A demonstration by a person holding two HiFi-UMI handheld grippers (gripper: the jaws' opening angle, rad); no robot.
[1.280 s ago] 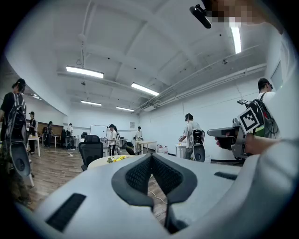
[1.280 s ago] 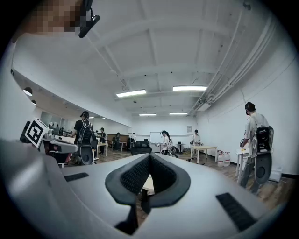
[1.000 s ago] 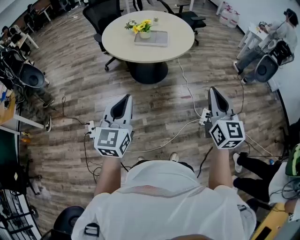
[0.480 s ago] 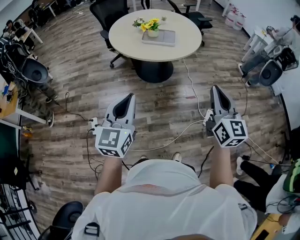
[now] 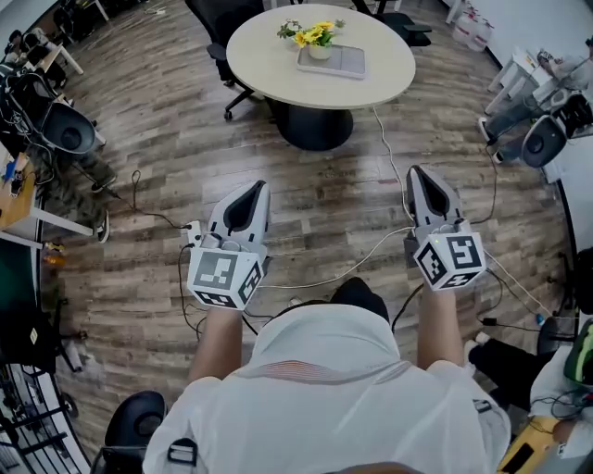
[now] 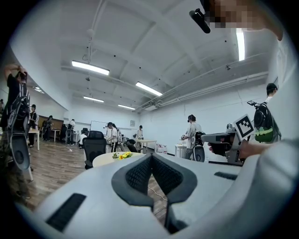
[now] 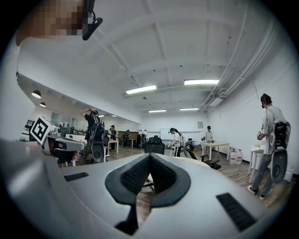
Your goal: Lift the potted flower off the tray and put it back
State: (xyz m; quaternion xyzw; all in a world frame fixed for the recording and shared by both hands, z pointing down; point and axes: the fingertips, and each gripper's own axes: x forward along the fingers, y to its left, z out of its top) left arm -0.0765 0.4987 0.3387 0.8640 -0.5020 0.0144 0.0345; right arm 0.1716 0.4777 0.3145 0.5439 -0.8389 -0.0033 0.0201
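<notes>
Left tongs and right tongs both pressed together, pinching nothing, held level and side by side above the wooden floor. Probably kept closed and empty for the approach, with no reason to spread before the reach.

Potted flower well ahead, between the lines of the two tips, at the far-left corner of the tray on the round desk. Hard to tell from here whether on the tray or just off its edge. Untouched; lift not yet begun.

Open floor ahead up to the desk's near rim. Cables trailing just beneath and ahead. Bare desk top nearer than the tray, so room to reach in. Chair beyond, left.
</notes>
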